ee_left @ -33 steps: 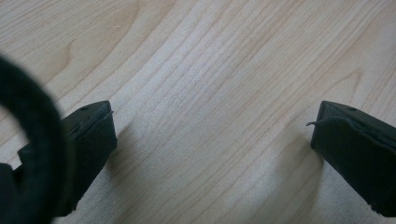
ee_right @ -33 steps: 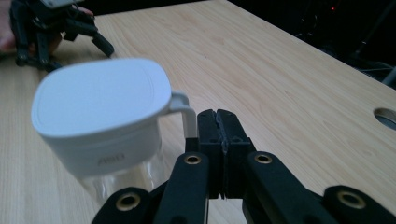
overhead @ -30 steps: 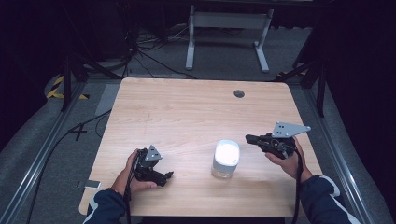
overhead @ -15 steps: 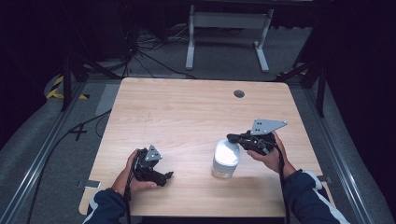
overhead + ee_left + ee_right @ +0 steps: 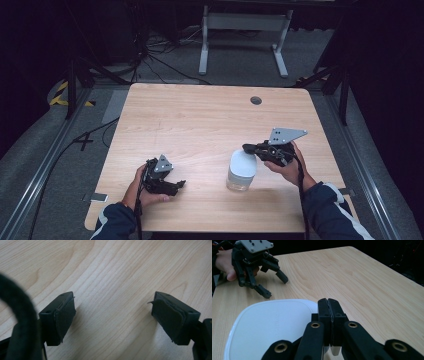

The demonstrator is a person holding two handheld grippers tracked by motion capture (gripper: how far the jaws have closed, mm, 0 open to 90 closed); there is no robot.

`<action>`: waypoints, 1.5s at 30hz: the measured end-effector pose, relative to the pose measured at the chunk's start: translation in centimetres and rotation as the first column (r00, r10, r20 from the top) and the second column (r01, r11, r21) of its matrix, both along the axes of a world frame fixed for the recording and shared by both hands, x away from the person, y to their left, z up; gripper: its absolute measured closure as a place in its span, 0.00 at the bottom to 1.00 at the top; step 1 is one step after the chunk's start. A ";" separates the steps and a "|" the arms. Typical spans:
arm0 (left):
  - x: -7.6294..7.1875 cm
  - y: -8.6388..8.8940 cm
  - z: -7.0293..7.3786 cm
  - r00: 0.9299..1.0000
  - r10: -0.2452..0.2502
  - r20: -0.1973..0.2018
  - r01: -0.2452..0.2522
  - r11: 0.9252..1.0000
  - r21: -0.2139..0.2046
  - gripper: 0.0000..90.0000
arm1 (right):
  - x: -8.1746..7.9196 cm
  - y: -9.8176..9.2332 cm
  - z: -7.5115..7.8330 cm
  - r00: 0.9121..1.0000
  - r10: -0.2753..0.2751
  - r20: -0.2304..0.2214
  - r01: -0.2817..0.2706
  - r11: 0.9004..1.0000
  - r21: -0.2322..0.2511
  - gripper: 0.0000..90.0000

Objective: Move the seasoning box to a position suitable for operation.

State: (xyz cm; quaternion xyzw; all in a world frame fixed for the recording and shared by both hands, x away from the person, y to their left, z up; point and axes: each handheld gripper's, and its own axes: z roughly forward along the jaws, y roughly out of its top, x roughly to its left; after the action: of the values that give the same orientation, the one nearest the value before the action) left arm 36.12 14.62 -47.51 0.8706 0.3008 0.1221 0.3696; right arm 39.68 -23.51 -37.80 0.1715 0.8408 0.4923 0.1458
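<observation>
Two tongs [image 5: 180,185] [image 5: 248,148] flanking white-lidded jar [image 5: 242,170] on wooden table [image 5: 200,120].

On the table [image 5: 210,120], a jar [image 5: 241,170] stands toward five o'clock of the middle, with the right gripper [image 5: 248,148] just at its two o'clock side, jaws reaching over the edge of the lid [image 5: 269,327]. The left gripper [image 5: 179,184] rests on the table near the front edge at about seven o'clock, well apart from the jar and to its nine o'clock. A small round hole [image 5: 256,100] sits in the tabletop far back, at about one o'clock.
</observation>
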 end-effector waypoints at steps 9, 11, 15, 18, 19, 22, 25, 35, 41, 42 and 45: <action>-0.5 -2.1 2.7 0.993 -0.081 0.084 0.089 0.992 -0.087 0.74 | 0.2 0.0 -0.1 1.000 -0.012 0.002 0.012 1.000 0.002 1.00; -0.6 -3.1 3.6 0.989 -0.103 0.105 0.114 0.989 -0.097 0.83 | 0.2 0.0 -0.2 1.000 -0.013 -0.006 0.013 1.000 0.010 1.00; -0.9 -5.1 5.1 0.973 -0.175 0.147 0.195 0.972 -0.129 0.96 | 0.2 -0.1 -0.2 1.000 -0.014 -0.004 0.014 1.000 0.009 1.00; -1.1 -6.8 6.1 0.955 -0.238 0.178 0.264 0.954 -0.139 0.99 | 0.2 -0.1 -0.2 1.000 -0.015 -0.009 0.015 1.000 0.012 1.00; -1.1 -7.3 6.4 0.949 -0.253 0.187 0.281 0.949 -0.142 1.00 | 0.2 -0.1 -0.2 1.000 -0.015 -0.010 0.015 1.000 0.013 1.00; -1.1 -8.6 7.2 0.932 -0.293 0.214 0.324 0.937 -0.131 1.00 | 0.2 -0.2 -0.2 1.000 -0.014 -0.014 0.014 1.000 0.016 1.00; -1.2 -9.5 7.7 0.923 -0.310 0.227 0.344 0.930 -0.128 1.00 | 0.2 -0.2 -0.3 1.000 -0.013 -0.015 0.014 1.000 0.021 1.00; -0.8 -10.7 8.4 0.922 -0.316 0.226 0.352 0.925 -0.146 1.00 | 0.3 -0.1 -0.3 1.000 -0.010 -0.011 0.010 1.000 0.022 1.00; -0.8 -11.0 8.5 0.920 -0.322 0.222 0.357 0.923 -0.140 1.00 | 0.2 -0.1 -0.4 1.000 -0.012 -0.013 0.012 1.000 0.017 1.00; -0.9 -11.0 8.5 0.918 -0.329 0.222 0.363 0.922 -0.133 1.00 | 0.2 -0.1 -0.4 1.000 -0.011 -0.014 0.012 1.000 0.019 1.00; -1.1 -10.9 8.5 0.917 -0.334 0.217 0.367 0.920 -0.135 1.00 | 0.2 -0.1 -0.4 1.000 -0.010 -0.014 0.010 1.000 0.015 1.00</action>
State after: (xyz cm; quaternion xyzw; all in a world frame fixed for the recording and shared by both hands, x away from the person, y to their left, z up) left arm 34.98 3.69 -39.05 0.8594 0.1125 0.1095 0.4867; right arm 39.90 -23.58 -38.19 0.1801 0.8371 0.4968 0.1412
